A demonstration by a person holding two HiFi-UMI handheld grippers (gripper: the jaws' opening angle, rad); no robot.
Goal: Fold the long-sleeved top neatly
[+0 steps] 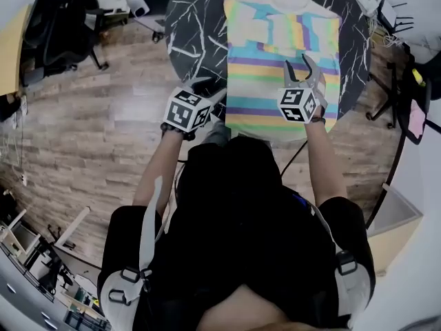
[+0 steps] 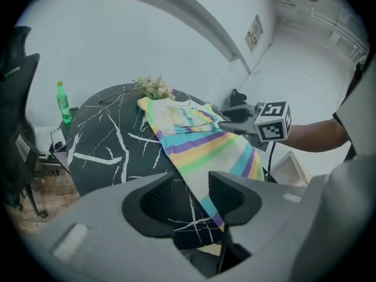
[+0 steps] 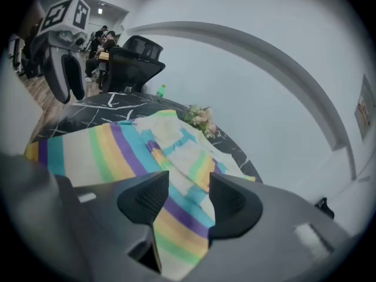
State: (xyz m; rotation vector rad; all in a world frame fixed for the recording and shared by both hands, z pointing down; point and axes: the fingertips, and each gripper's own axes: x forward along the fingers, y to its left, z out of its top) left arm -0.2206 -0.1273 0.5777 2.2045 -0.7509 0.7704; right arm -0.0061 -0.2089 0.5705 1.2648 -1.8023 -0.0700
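Closest to us, in the lower half of the head view, both arms reach forward. The left tool (image 2: 191, 195) has its jaws partway apart with nothing in them. It hovers at the near left edge of the table (image 1: 200, 26), just beside the lower left corner of the long-sleeved top (image 1: 269, 67). The right tool (image 3: 188, 195) is open as well and empty, hanging over the top's lower right part. We see stripes past its jaws, but no fabric is pinched.

The top lies flat on the dark marbled table, hem at the near edge, collar pointing away. We think the sleeves are folded in across the chest, but it's too blurry to swear by.

Beyond the collar sit some flowers (image 2: 154, 87). A green bottle (image 2: 61, 101) stands by the far rim, upper left in the left gripper view.
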